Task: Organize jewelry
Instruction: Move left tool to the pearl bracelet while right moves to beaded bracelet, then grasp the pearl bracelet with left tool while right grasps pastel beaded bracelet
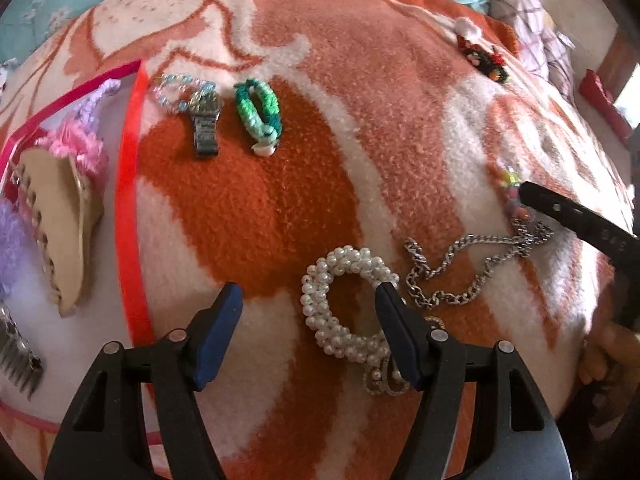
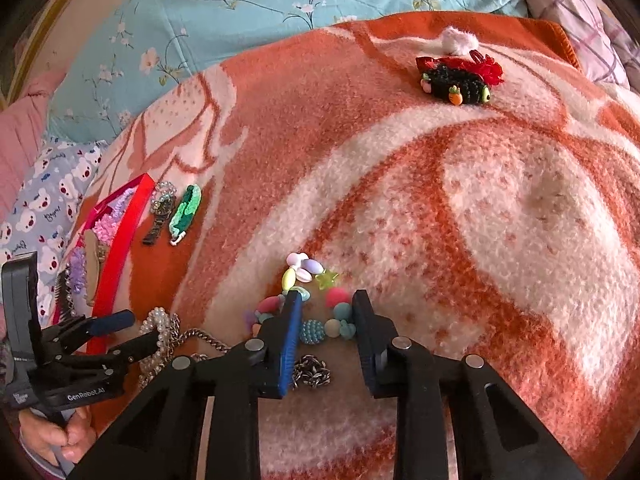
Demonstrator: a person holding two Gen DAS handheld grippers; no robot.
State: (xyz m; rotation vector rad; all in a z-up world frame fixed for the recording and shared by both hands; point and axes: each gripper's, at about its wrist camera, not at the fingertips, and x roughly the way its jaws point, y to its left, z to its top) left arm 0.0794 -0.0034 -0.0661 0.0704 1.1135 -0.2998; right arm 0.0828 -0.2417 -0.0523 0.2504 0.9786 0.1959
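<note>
Colourful bead bracelet (image 2: 316, 312) between fingers of open right hand-held gripper (image 2: 326, 300), untouched.

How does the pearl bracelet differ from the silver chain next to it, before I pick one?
The pearl bracelet is a thick white beaded ring; the silver chain is thin grey metal links. The bracelet keeps a closed loop shape, while the chain sprawls in loose curves. One finger of the open left gripper sits inside the bracelet's loop; the chain lies outside the fingers, toward the right gripper. Both lie flat on the blanket, outside the pink box.
</note>
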